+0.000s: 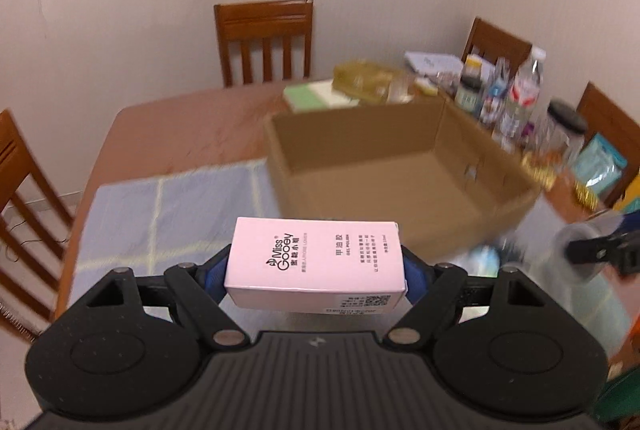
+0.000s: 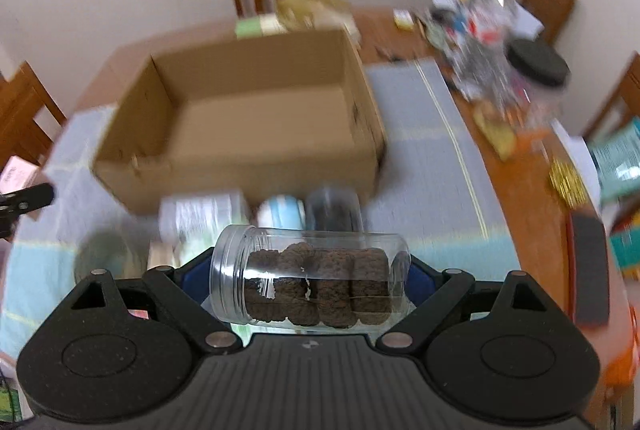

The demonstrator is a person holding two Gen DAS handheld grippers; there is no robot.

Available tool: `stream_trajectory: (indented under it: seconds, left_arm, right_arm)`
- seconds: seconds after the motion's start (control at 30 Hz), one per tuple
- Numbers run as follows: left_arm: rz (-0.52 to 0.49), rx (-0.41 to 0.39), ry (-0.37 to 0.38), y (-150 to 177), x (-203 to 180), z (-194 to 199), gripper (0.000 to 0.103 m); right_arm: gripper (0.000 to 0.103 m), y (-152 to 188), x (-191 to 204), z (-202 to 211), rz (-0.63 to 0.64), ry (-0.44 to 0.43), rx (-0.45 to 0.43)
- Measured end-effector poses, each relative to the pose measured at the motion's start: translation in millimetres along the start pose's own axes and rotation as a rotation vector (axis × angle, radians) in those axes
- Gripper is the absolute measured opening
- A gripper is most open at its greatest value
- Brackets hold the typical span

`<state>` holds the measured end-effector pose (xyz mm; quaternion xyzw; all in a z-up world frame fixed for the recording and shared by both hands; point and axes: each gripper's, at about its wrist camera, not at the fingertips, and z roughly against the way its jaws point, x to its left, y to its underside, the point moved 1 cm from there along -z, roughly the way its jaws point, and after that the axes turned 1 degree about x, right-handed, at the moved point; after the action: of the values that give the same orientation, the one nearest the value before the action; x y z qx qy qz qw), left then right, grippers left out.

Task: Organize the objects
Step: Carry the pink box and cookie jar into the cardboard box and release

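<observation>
your left gripper [image 1: 316, 270] is clamped on the pink carton [image 1: 314, 262] and your right gripper [image 2: 310, 280] on the lidless cookie jar [image 2: 310, 280] — both held sideways above the table [image 1: 180, 118], short of the empty cardboard box [image 2: 240, 110] — probably for dropping in.

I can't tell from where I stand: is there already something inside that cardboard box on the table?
No: the right wrist view looks into the cardboard box and shows only its bare brown floor and walls.
</observation>
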<state>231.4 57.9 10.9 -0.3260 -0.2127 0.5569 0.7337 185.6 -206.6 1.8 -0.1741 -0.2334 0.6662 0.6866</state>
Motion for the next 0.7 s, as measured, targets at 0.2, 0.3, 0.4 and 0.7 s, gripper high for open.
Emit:
stream_trajectory:
  seconds: [0.2, 0.3, 0.4, 0.7]
  left_arm:
    - [0.048, 0.007, 0.012, -41, -24, -52, 0.081]
    - [0.08, 0.039, 0.001, -47, -30, -79, 0.081]
    - [0.101, 0.067, -0.008, -45, -31, -96, 0.081]
    - [0.115, 0.083, -0.038, -41, -30, -105, 0.096]
  right_arm:
    - [0.095, -63, 9, -26, 0.104, -0.083, -0.046]
    - [0.095, -82, 15, -46, 0.16, -0.119, -0.036]
    - [0.095, -93, 20, -66, 0.199, -0.145, -0.009]
    - [0.1, -95, 23, -94, 0.246, -0.176, 0.023]
